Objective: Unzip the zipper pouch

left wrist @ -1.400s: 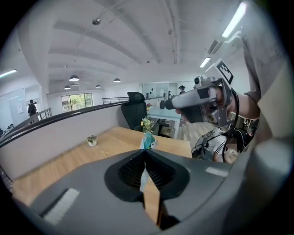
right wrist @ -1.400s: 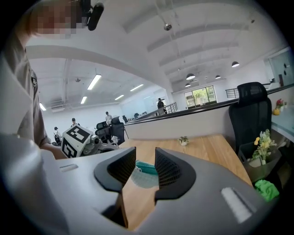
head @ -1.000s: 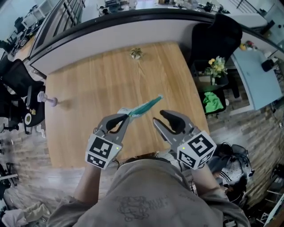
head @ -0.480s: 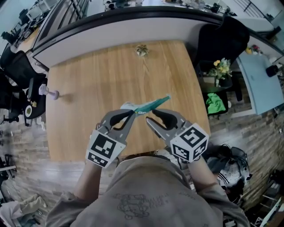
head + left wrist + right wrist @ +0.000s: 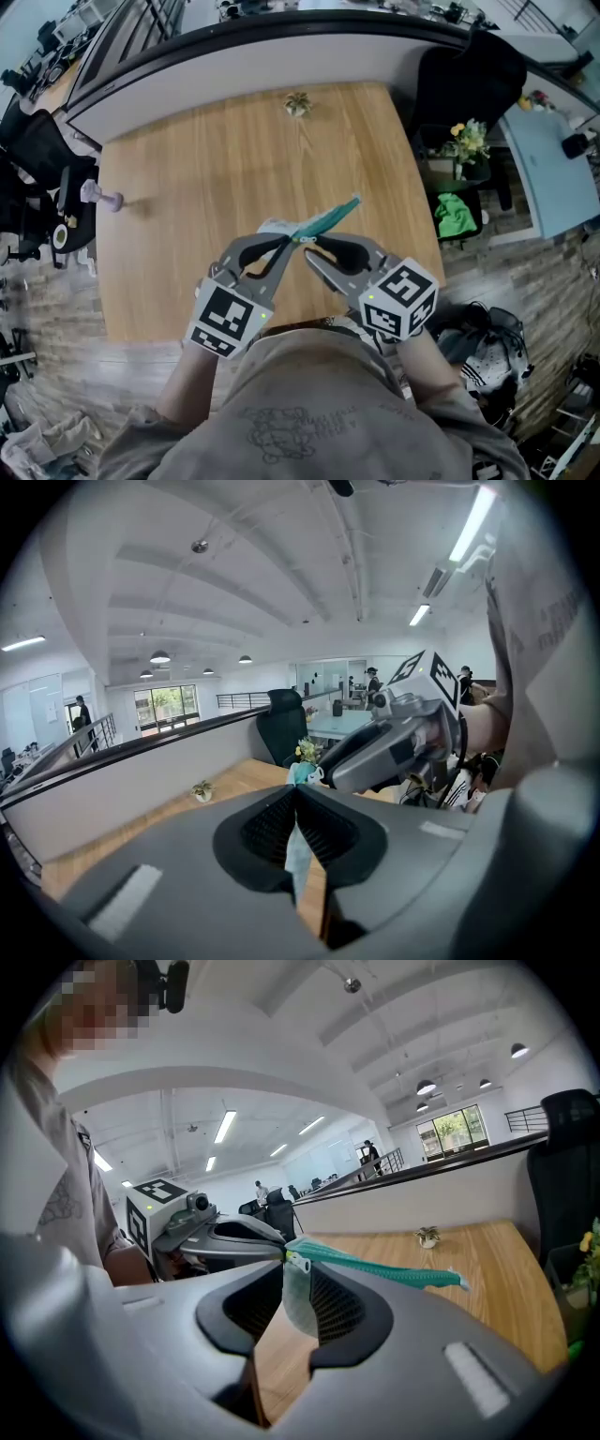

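A teal mesh zipper pouch (image 5: 328,217) hangs in the air above the wooden table (image 5: 187,178), stretched out to the upper right. My left gripper (image 5: 281,242) is shut on its near end; in the left gripper view the mesh (image 5: 298,850) is pinched between the pads. My right gripper (image 5: 307,247) sits tip to tip with the left one. Its jaws have just been closing, and the pouch (image 5: 394,1271) with its white zipper pull (image 5: 298,1264) lies between them. A gap still shows beside the mesh, so the right gripper (image 5: 298,1277) stands open.
A small potted plant (image 5: 297,103) stands at the table's far edge. A small pink object (image 5: 103,199) lies at its left edge. Beyond the right side stand a black chair (image 5: 459,84), flowers (image 5: 466,141) and a green cloth (image 5: 453,214).
The right gripper has moved left and forward to the pouch's near end, and its jaws have narrowed around it. The left gripper has kept its grip and barely moved.
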A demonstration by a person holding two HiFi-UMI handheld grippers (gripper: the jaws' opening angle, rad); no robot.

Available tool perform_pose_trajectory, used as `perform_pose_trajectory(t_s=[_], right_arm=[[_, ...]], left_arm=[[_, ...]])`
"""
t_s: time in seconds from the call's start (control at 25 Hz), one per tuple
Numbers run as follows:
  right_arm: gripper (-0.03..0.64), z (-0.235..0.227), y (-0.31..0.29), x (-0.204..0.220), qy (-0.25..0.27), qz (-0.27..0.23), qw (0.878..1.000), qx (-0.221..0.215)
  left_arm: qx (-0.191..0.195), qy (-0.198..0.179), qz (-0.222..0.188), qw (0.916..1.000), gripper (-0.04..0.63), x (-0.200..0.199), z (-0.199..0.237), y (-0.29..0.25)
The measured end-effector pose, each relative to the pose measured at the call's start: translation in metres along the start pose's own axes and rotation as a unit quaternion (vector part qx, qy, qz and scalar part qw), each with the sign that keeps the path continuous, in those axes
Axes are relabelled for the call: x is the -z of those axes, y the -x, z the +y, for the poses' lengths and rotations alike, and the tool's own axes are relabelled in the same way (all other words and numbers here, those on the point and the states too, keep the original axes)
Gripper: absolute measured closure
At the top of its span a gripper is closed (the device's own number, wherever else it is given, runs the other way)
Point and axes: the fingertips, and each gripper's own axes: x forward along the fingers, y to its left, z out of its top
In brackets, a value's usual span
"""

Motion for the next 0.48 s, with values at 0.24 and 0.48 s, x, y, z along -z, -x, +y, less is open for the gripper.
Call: perform_pose_trajectory(t_s=[0.24,0.48], right_arm=[[0.566,-0.0003,0.0028,0.0006,-0.025,-0.011,0.999,-0.016],[0.600,0.0027,-0.0008,0.0042,-0.020,-0.003,1.000,-0.019]], left_arm=[[0.008,-0.010,0.008,0.9999,0.589,0.0013,-0.0060,-0.0040],[0.008,-0.010,0.013,0.9998,0.589,0.0037,-0.0050,-0.0024]])
